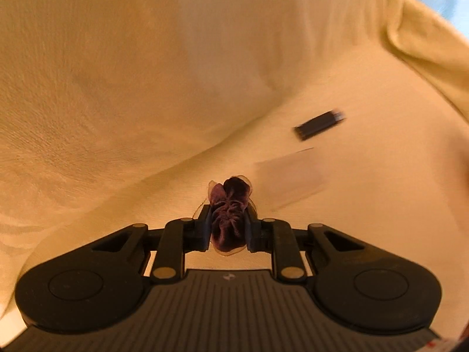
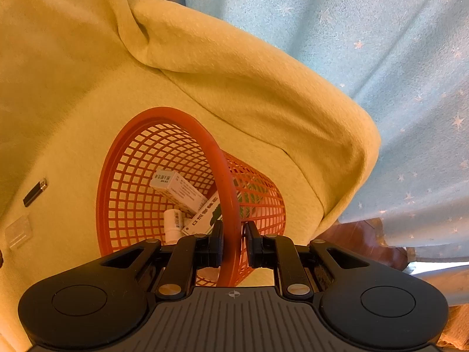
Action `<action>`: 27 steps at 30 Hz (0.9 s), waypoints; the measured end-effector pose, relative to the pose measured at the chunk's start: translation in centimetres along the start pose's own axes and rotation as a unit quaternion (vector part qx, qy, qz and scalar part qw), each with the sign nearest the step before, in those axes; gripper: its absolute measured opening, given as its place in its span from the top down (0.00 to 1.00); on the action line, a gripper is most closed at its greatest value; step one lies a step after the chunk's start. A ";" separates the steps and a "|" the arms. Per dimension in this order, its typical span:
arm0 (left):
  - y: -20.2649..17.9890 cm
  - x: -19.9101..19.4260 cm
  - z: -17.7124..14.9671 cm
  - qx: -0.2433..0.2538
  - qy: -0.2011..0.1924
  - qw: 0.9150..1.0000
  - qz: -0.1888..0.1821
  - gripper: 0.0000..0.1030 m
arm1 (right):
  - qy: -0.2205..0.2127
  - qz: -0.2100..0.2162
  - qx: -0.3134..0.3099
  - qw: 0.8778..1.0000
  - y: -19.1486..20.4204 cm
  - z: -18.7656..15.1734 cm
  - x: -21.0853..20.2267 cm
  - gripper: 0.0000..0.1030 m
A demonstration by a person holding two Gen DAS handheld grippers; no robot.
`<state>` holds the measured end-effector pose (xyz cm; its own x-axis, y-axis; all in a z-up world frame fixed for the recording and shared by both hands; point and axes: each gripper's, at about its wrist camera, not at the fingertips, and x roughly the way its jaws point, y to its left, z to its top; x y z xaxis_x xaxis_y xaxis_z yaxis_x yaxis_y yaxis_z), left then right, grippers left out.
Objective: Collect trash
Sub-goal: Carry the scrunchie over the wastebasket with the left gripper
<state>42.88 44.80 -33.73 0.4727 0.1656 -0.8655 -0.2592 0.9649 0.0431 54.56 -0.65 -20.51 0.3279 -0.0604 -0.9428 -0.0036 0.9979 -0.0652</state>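
My left gripper [image 1: 228, 220] is shut on a crumpled dark purple wrapper [image 1: 230, 205], held above a yellow blanket [image 1: 117, 88]. A small black stick-shaped object [image 1: 319, 124] and a clear plastic piece [image 1: 290, 177] lie on the blanket ahead to the right. My right gripper [image 2: 233, 234] is shut on the rim of an orange mesh basket [image 2: 129, 176], which is tilted. Inside the basket lie a white box [image 2: 176, 190], a second printed box [image 2: 203, 215] and a small white bottle [image 2: 173, 224].
The black object [image 2: 35, 192] and clear plastic piece [image 2: 19, 231] show left of the basket in the right wrist view. A light blue star-patterned curtain [image 2: 366, 44] hangs behind the blanket-covered seat. Brown floor [image 2: 360, 240] shows at lower right.
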 end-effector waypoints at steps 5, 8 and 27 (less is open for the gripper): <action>-2.5 -2.7 0.1 -0.008 -0.009 0.999 -0.040 0.83 | -0.001 0.005 0.002 1.000 -0.2 0.0 0.1 0.88; -4.6 -3.8 0.4 -0.006 -0.010 0.998 -0.066 0.83 | -0.002 0.009 0.003 1.000 -0.3 0.0 0.1 0.88; -15.2 -6.2 3.1 0.039 -0.022 0.986 -0.162 0.83 | -0.005 0.026 0.016 1.000 -1.8 -0.1 0.3 0.88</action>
<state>46.47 29.70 -27.46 0.5562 -0.1473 -0.8179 -0.0233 0.9810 -0.1926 54.55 -2.45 -20.71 0.3384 -0.0077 -0.9410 0.0098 0.9999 -0.0046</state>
